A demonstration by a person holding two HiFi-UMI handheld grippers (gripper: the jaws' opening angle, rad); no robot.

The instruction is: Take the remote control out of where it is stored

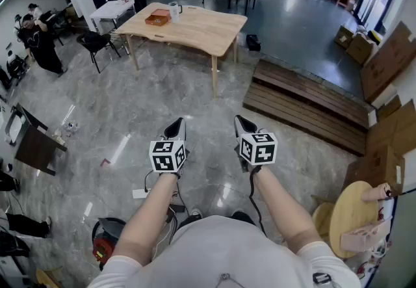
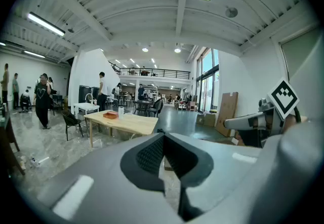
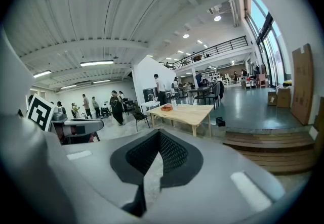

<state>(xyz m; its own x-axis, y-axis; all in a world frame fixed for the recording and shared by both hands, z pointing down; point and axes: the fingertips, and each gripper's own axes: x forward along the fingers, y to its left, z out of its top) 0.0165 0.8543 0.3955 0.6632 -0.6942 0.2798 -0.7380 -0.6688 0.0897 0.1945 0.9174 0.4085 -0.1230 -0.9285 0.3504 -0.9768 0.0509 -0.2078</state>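
No remote control shows in any view. A light wooden table (image 1: 195, 30) stands several steps ahead, bearing an orange-brown box (image 1: 158, 17) and a white cup (image 1: 173, 10). I hold both grippers side by side at waist height over the grey marble floor, pointing toward that table. My left gripper (image 1: 175, 126) is shut with nothing in it, its jaws meeting tip to tip (image 2: 162, 135). My right gripper (image 1: 241, 123) is likewise shut and empty (image 3: 159, 132). The table (image 2: 126, 123) and box (image 2: 110, 115) appear far off in the left gripper view, and the table (image 3: 188, 112) in the right gripper view too.
Dark wooden steps (image 1: 305, 101) run along the right. Cardboard boxes (image 1: 385, 59) lean at the far right, above a round wooden stool (image 1: 350, 215). A black chair (image 1: 97, 43), a small white table (image 1: 112, 12) and a person (image 1: 40, 38) are at the left.
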